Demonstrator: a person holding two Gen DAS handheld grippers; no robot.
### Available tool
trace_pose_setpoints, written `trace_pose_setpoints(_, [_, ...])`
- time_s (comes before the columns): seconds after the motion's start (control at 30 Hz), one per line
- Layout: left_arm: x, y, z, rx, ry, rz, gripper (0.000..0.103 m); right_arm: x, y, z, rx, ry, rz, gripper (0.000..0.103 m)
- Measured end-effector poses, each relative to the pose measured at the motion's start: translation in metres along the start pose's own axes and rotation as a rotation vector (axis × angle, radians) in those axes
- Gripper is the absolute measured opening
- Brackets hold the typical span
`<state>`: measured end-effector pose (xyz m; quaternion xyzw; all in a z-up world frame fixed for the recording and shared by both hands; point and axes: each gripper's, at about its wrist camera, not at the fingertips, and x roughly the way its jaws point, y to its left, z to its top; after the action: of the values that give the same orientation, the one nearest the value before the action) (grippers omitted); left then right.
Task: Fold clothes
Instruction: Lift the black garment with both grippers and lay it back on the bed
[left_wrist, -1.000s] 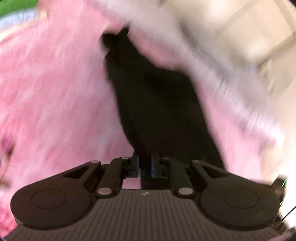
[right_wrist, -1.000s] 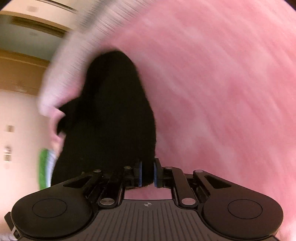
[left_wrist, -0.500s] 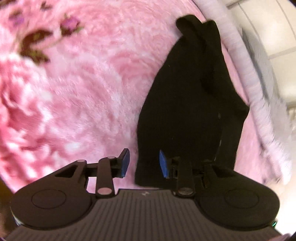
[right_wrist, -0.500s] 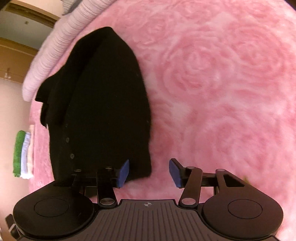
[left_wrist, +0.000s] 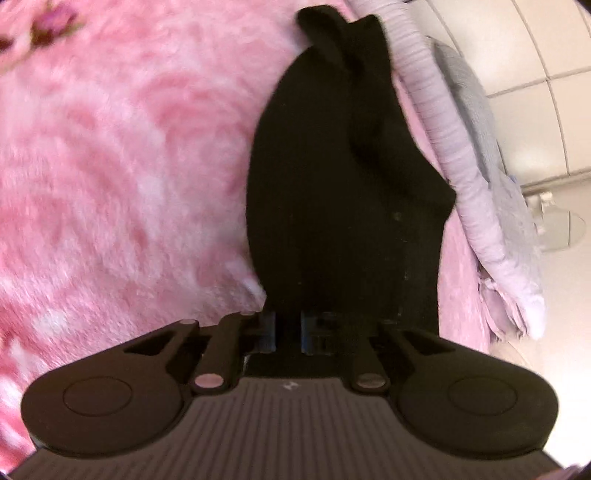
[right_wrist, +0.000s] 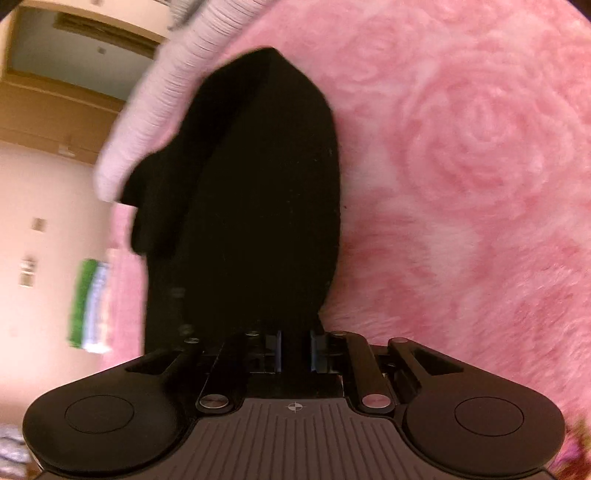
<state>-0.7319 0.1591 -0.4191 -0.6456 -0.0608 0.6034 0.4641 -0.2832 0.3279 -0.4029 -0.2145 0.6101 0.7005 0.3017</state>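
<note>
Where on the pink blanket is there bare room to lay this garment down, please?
Bare pink rose-patterned fleece blanket lies on the black garment's side away from the pale lilac ribbed roll. Along that roll it is crowded.

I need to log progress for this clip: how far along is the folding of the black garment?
Done: the black garment lies narrowed lengthwise on the pink blanket, one side apparently already folded in. In hand: the left tool and right tool are each shut on its near edge. Left: bringing that edge over toward the far end, then setting it aside.
</note>
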Motion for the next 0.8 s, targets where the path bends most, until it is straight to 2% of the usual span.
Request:
trace_pose_setpoints(0.03, [0.002,0.002,0.002,-0.009,0.007,0.007,0.011,-0.001,-0.001,0.000,0.009,0.002,0.006,0.015])
trace_pose_setpoints(0.07, [0.004,0.004,0.004,-0.017,0.014,0.014,0.016,0.001,-0.004,0.000,0.032,0.001,-0.022,0.025])
trace_pose_setpoints(0.1, [0.007,0.006,0.005,-0.026,0.021,0.021,0.016,0.004,-0.007,0.000,0.056,-0.001,-0.053,0.030])
trace_pose_setpoints(0.13, [0.010,0.008,0.007,-0.047,0.022,0.012,0.017,0.007,-0.007,0.000,0.061,-0.005,-0.055,0.030])
trace_pose_setpoints(0.2, [0.014,0.006,0.012,-0.056,0.032,-0.009,0.016,0.013,-0.008,-0.001,0.070,-0.014,-0.058,0.029])
trace_pose_setpoints(0.23, [0.015,0.004,0.014,-0.041,0.044,-0.012,0.007,0.013,-0.004,-0.001,0.071,-0.009,-0.072,0.015])
trace_pose_setpoints(0.3, [0.006,-0.007,0.020,-0.013,0.058,-0.041,0.007,0.006,0.003,-0.004,0.104,-0.012,-0.073,0.012])
trace_pose_setpoints(0.47, [-0.067,-0.077,0.060,0.152,-0.001,-0.216,0.006,-0.069,0.058,-0.005,0.159,-0.138,0.127,0.010])
trace_pose_setpoints(0.57, [-0.132,-0.135,0.098,0.247,-0.097,-0.338,0.006,-0.126,0.109,0.000,0.144,-0.219,0.227,0.010])
trace_pose_setpoints(0.63, [-0.179,-0.178,0.118,0.328,-0.162,-0.416,0.007,-0.165,0.145,0.006,0.111,-0.281,0.292,0.009])
trace_pose_setpoints(0.8, [-0.250,-0.237,0.132,0.417,-0.240,-0.557,0.007,-0.259,0.244,0.022,-0.043,-0.461,0.461,0.009])
